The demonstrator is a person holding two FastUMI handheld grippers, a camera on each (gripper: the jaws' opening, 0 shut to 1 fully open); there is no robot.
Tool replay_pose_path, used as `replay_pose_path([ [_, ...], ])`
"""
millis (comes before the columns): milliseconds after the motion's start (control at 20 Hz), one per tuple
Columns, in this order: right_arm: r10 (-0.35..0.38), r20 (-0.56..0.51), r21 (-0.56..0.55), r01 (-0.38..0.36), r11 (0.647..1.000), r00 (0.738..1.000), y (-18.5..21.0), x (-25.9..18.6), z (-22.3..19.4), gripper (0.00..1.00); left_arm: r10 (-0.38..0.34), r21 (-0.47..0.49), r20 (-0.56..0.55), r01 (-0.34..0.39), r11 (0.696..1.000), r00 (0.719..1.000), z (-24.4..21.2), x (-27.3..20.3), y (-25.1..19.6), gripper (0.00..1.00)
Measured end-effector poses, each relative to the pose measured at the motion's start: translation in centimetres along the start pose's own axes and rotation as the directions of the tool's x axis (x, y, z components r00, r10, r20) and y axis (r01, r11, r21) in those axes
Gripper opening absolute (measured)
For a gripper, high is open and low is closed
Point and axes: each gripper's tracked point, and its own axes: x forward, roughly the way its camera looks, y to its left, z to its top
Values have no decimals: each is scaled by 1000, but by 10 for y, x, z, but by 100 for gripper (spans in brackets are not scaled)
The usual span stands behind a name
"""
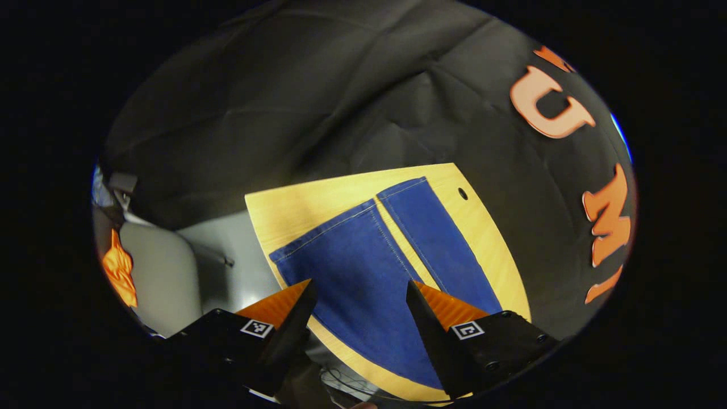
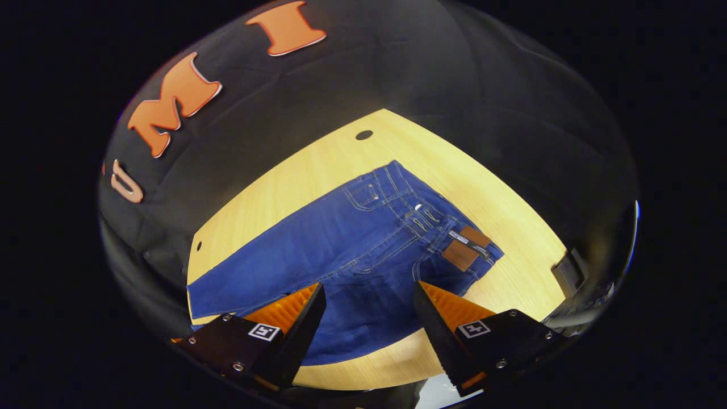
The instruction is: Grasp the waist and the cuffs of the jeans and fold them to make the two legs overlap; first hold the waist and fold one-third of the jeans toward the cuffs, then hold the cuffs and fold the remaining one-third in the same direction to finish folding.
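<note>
Jeans: the blue jeans (image 1: 363,272) are lying flat and spread out on the table, the two legs side by side and not overlapping.
Legs: in the left gripper view a narrow strip of bare tabletop is showing between the two legs, and both cuffs (image 1: 363,207) are pointing toward the far edge of the table.
Waist: in the right gripper view the waist (image 2: 431,218) is lying toward the right, with a brown patch (image 2: 467,247) on the waistband and stitched pockets just beside it.
Left gripper: the left gripper (image 1: 360,298) is hovering above the leg portion of the jeans, its jaws standing wide apart and holding nothing.
Right gripper: the right gripper (image 2: 369,301) is hanging above the seat area near the waist, its jaws likewise apart, with denim showing in the gap between them.
Table: the light wooden table (image 2: 318,165) is bearing the jeans, with a small dark hole (image 2: 363,135) near its far edge.
Surroundings: the black cloth wall (image 1: 318,102) is standing behind the table, and a grey floor (image 1: 170,272) is showing beside it in the left gripper view.
</note>
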Motion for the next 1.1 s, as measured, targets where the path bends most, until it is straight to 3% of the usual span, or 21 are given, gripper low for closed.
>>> replay_pose_path([
  [150,-7,-40,81,10,997,999,-9,4,-1,98,-3,-118,-59,-4,993,998,-7,13,13,98],
  [350,-1,-71,167,13,986,998,-19,13,-2,96,-12,-209,-121,-14,978,993,-12,20,25,98],
  [650,-3,-92,205,22,979,996,-26,20,-3,96,5,-205,-152,-36,978,988,-9,24,36,96],
  [850,-2,-104,241,27,970,995,-31,25,-6,96,-39,-272,-116,6,962,992,3,31,30,94],
  [900,0,-105,245,25,969,994,-32,26,-6,97,-21,-268,-126,-13,963,992,1,33,36,97],
  [1100,23,-105,276,7,961,994,-36,33,-7,97,-54,-282,-103,23,959,993,5,40,27,92],
])
